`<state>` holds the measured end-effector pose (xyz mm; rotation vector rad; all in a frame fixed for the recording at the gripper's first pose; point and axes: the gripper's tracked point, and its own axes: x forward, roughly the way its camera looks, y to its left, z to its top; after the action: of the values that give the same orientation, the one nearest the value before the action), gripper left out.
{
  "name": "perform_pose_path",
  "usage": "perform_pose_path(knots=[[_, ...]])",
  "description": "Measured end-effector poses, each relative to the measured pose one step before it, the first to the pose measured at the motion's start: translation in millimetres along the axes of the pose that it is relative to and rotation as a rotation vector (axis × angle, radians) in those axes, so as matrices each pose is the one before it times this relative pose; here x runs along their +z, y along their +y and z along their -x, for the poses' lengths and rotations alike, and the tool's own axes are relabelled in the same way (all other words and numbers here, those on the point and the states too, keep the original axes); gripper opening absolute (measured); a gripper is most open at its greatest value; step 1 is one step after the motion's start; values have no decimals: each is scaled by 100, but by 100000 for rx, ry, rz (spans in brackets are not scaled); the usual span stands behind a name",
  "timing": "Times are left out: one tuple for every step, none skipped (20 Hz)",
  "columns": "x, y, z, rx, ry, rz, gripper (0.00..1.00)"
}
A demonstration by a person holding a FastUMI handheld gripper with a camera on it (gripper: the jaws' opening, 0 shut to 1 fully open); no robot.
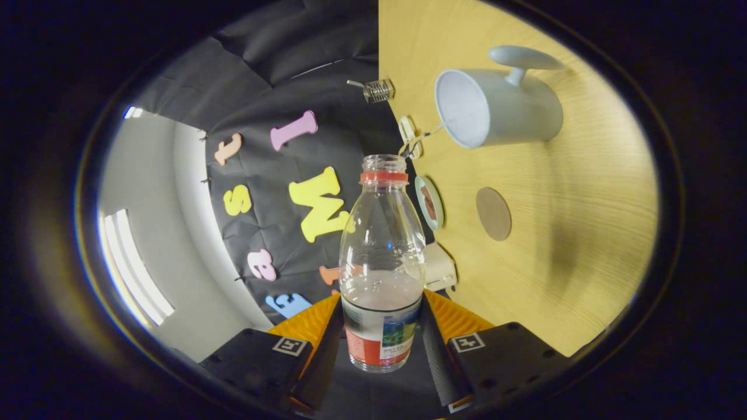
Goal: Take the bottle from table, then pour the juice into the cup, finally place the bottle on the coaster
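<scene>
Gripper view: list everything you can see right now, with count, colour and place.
Clear plastic bottle: one, red neck ring, uncapped, pinkish juice low inside, between the fingers.
Pale blue cup with handle: one, on the wooden table, beyond the bottle.
Round brown coaster: one, on the table between cup and bottle.
Small green round dish: one, by the table's edge.
Metal spring clip: one, at the table's far edge.
Tool: one, black and orange, shut on the bottle.

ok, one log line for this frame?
hand-held gripper: shut on bottle | bottle: uncapped, some juice left, rolled sideways | cup: on table | coaster: bare
</scene>
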<state>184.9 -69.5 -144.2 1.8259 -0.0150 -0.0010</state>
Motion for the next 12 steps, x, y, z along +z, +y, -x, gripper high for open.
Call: perform_pose_path(knots=[[-151,193,4,5,83,-261,74],[-2,64,-106,70,-30,-313,75],[-18,40,63,141,-33,-390,75],[101,91,144,137,-167,-427,75],[84,43,-11,-7,-134,-577,75],[-9,96,-139,292,2,-776,75],[-205,78,212,94,37,-680,75],[171,347,-121,27,-210,-690,74],[-54,158,-76,377,137,-1074,75],[-39,309,102,162,-259,-1033,74],[69,143,-62,296,-328,-818,75],[93,144,-106,-42,-206,-605,75]])
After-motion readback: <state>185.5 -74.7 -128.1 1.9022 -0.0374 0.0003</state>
